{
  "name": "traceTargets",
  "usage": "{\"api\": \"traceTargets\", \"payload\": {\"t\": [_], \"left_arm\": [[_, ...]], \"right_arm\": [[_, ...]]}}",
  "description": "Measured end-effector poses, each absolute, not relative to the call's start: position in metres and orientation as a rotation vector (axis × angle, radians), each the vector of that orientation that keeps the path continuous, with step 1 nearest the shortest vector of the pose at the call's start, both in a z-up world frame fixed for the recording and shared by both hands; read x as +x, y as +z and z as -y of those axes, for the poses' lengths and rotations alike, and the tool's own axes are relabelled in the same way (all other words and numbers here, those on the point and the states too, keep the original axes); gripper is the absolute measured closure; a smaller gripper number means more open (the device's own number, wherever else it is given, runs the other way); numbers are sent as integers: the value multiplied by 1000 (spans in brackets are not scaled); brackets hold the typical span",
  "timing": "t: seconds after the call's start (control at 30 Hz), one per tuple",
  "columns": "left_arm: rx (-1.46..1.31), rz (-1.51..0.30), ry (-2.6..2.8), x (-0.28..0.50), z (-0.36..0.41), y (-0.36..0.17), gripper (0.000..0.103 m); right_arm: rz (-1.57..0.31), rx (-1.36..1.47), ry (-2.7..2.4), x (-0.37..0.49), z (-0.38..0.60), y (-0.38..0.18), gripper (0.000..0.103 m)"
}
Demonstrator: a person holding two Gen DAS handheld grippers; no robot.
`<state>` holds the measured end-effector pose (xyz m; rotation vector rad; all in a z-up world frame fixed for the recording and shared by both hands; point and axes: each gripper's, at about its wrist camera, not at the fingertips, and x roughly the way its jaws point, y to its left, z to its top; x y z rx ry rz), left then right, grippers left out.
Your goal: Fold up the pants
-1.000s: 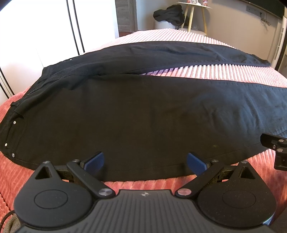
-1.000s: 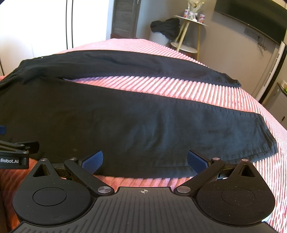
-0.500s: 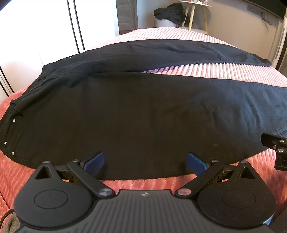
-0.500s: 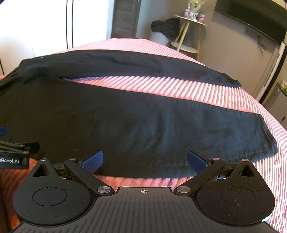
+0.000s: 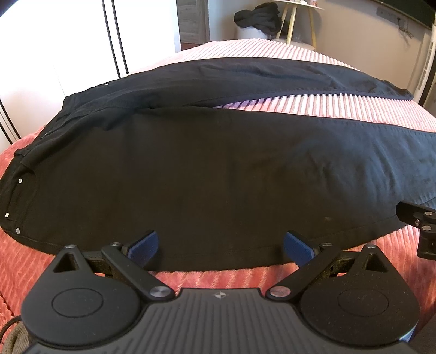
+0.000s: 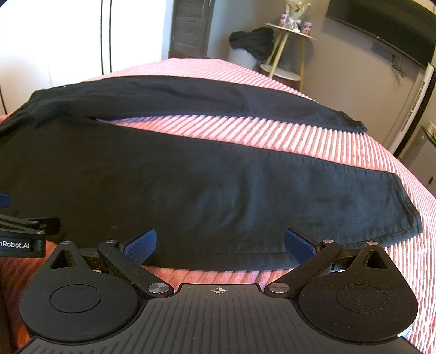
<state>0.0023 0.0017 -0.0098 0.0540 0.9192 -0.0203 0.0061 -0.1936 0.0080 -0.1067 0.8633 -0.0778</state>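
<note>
Black pants point(image 5: 218, 174) lie spread flat on a pink ribbed bedspread point(image 5: 299, 106), waist at the left, both legs running right with a gap of bedspread between them. In the right wrist view the pants point(image 6: 218, 190) show their leg hems at the right. My left gripper point(image 5: 220, 245) is open and empty at the near edge of the near leg, by the thigh. My right gripper point(image 6: 220, 242) is open and empty at the same near edge, further toward the hem. Each gripper shows at the side of the other's view.
A small round side table point(image 6: 288, 49) with a black garment heaped beside it point(image 6: 253, 40) stands beyond the bed. White wardrobe doors point(image 5: 81, 40) are at the back left. A dark screen point(image 6: 381, 24) hangs on the right wall.
The left gripper has tilted slightly, so the pants sit a little lower in its view. The right gripper has barely moved. Both stay open.
</note>
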Motion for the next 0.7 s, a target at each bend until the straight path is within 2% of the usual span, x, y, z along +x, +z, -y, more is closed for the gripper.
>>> {"api": "traceTargets", "payload": {"t": [0.7], "left_arm": [[32, -955, -27, 8, -4, -14, 4]], "right_arm": [[-869, -109, -76, 6, 192, 4, 0]]}}
